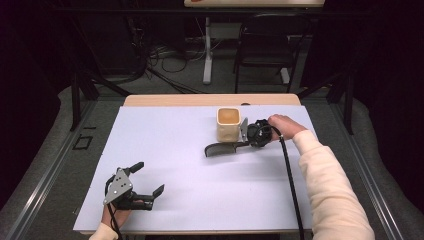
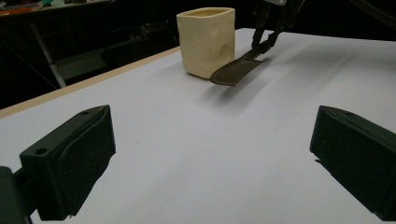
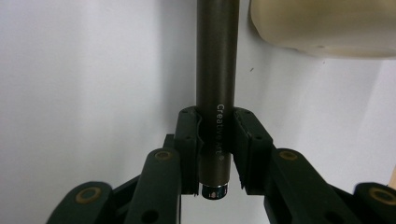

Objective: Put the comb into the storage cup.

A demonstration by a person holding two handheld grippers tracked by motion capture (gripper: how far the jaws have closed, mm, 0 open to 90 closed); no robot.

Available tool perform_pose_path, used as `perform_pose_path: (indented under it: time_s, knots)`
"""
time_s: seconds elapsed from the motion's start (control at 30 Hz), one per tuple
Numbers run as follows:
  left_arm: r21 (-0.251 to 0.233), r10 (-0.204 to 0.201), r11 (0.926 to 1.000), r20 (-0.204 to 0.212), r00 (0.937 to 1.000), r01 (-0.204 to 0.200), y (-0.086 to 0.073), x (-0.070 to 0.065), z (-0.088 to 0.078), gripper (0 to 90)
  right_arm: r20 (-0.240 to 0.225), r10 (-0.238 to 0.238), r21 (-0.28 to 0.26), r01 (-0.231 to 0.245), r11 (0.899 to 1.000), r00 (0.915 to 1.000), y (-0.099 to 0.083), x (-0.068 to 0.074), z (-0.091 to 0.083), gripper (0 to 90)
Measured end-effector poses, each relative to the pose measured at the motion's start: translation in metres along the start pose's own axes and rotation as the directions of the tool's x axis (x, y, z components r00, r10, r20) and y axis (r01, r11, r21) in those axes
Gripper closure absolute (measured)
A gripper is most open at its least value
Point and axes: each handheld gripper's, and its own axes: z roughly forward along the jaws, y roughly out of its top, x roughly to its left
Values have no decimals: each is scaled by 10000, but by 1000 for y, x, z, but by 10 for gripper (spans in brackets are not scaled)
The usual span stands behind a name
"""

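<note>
While clamped in right gripper | comb: dark, slim-handled, probably toothed

The white tabletop is evenly lit from above against a dark room. Shadows are soft, the high view is grainy, and the close fingers look slightly blurred.

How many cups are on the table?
1. The cream cup stands toward the far edge of the white table, right beside the dark comb that the right tool grips by its handle.
</note>
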Motion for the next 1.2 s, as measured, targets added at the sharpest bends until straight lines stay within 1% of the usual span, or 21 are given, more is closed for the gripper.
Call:
perform_pose_path:
  time_s: [0.03,0.07,0.1,0.17,0.2,0.23,0.27,0.33,0.53,0.67,0.7,0.73,0.87,0.93,0.97,1.0,1.03,1.07,1.1,1.13,1.2]
  knots:
    - [4,-4,10000,-10,10000,4,0,0,0,0,-58,3,-29,-3,10000,10000,-1,1,-2,731]
    - [7,-18,10000,-14,10000,18,0,0,0,0,37,-20,-188,20,9998,10000,-2,3,-2,731]
    - [6,-20,10000,-15,10000,20,0,0,0,0,2,10,-300,-9,9996,10000,-2,4,-3,731]
    - [1,-14,10000,-28,10000,14,0,0,0,0,-35,98,-369,-99,9993,9999,-3,6,-4,731]
    - [0,8,10000,-44,10000,-8,0,0,0,0,-31,189,-648,-191,9977,9998,-4,9,-5,731]
    - [0,8,10000,-44,10000,-8,0,0,0,0,-31,189,-648,-191,9977,9998,-4,9,-5,731]
    - [0,6,10000,-51,10000,-6,0,0,0,0,-16,205,-887,-206,9958,9998,-5,11,-6,731]
    - [7,11,10000,-52,10000,-11,0,0,0,0,-37,360,-1129,-362,9929,9993,-6,14,-7,730]
    - [16,27,10000,-59,10000,-27,0,0,0,0,-35,639,-1696,-636,9835,9979,-12,20,-10,730]
    - [15,30,10000,-65,10000,-30,0,0,0,0,-38,917,-2160,-904,9722,9958,-18,21,-13,730]
    - [30,29,10000,-77,10000,-29,0,0,0,0,-17,977,-2171,-958,9714,9952,-19,22,-14,730]
    - [35,19,10000,-72,10000,-19,0,0,0,0,-13,1062,-2367,-1035,9660,9943,-20,22,-14,730]
    - [46,32,10000,-57,10000,-32,0,0,0,0,38,1364,-2812,-1298,9508,9906,-25,25,-16,730]
    - [31,14,10000,-82,10000,-14,0,0,0,0,70,1528,-2930,-1441,9452,9882,-27,27,-18,730]
    - [28,11,10000,-86,10000,-11,0,0,0,1,60,1588,-3067,-1494,9400,9873,-28,28,-18,730]
    - [28,11,10000,-86,10000,-11,0,0,0,1,80,1633,-3145,-1525,9369,9865,-29,29,-18,730]
    - [29,24,10000,-82,10000,-24,0,0,0,1,80,1633,-3145,-1525,9369,9865,-29,29,-18,730]
    - [35,26,10000,-84,10000,-26,0,0,1,1,169,1739,-3219,-1593,9333,9846,-31,30,-18,729]
    - [38,24,10000,-85,10000,-24,0,0,1,1,112,1765,-3204,-1637,9330,9842,-31,30,-20,729]
    - [38,41,10000,-88,10000,-41,0,0,1,1,177,1873,-3377,-1704,9257,9821,-32,31,-19,729]
    - [32,20,10000,-101,9999,-19,0,0,0,1,191,1953,-3510,-1763,9196,9806,-33,32,-20,729]
